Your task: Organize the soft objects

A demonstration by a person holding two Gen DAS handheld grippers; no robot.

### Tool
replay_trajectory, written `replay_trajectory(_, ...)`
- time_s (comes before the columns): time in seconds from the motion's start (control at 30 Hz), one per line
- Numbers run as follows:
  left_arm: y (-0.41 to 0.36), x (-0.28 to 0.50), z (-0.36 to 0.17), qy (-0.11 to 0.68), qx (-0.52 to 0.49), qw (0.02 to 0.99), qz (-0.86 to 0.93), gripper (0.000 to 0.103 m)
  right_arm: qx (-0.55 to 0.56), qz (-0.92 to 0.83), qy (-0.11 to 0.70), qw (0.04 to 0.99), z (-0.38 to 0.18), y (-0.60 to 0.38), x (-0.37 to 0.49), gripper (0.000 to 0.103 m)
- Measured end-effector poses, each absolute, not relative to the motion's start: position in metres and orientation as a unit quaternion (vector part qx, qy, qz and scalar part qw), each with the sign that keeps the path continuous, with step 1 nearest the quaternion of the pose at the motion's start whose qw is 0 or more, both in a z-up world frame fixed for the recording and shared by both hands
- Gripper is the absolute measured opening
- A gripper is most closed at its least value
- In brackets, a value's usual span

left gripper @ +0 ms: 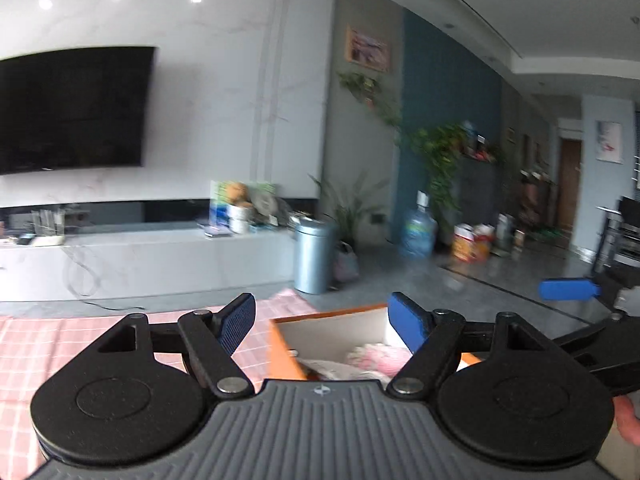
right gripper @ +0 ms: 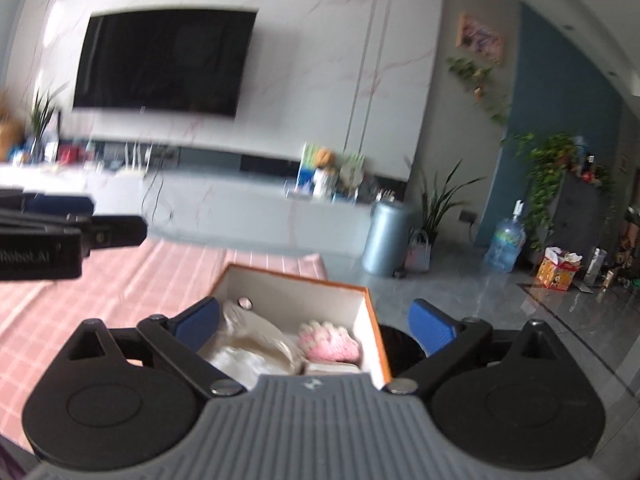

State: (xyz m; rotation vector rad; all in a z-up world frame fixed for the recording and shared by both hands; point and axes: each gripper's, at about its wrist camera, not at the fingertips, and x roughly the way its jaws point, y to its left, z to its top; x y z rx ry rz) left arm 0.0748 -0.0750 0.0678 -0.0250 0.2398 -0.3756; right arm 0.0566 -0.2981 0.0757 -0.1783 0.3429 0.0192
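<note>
An orange box (right gripper: 374, 320) with a white inside sits on a pink checked cloth (right gripper: 120, 292). Inside it lie a pink and white fluffy item (right gripper: 328, 340) and a cream soft item (right gripper: 256, 348). My right gripper (right gripper: 316, 326) hovers above the box, open, nothing between its blue pads. In the left wrist view the same box (left gripper: 284, 344) shows below my left gripper (left gripper: 322, 326), also open and empty, with the pink fluffy item (left gripper: 376, 354) partly hidden by the fingers. The right gripper's blue pad (left gripper: 568, 289) shows at the right edge.
Behind the cloth stand a long white TV cabinet (right gripper: 224, 208), a wall TV (right gripper: 164, 60), a grey-blue bin (right gripper: 386, 240), potted plants (right gripper: 440, 200), a water bottle (right gripper: 506, 244) and a gift bag (right gripper: 560, 268) on the glossy floor. The left gripper's body (right gripper: 48, 240) is at the left edge.
</note>
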Motion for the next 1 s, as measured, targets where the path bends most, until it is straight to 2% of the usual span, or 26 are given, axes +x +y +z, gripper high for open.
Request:
replay_trajectory(0.17,-0.063,0.046,0.053,0.097,-0.015,0.986,-0.133,0.089,-0.056,-0.008,0.140,0.989,0.053,-0.276,0.028,0.100)
replay_trajectory(0.3,-0.070,0.018,0.034,0.070,0.032,0.996,-0.042,0.099,-0.032,-0.012,0.151,0.988,0.031,-0.263,0.014,0.100)
replay_trajectory(0.6,-0.052,0.014,0.006,0.138,-0.007,0.990,-0.033,0.103,-0.030,-0.015,0.154,0.987,0.001,-0.249,-0.003,0.100)
replay_trajectory(1.0,-0.035,0.008,-0.024,0.203,-0.015,0.979,-0.033,0.103,-0.054,-0.013,0.173,0.983,-0.017,-0.243,-0.007,0.100)
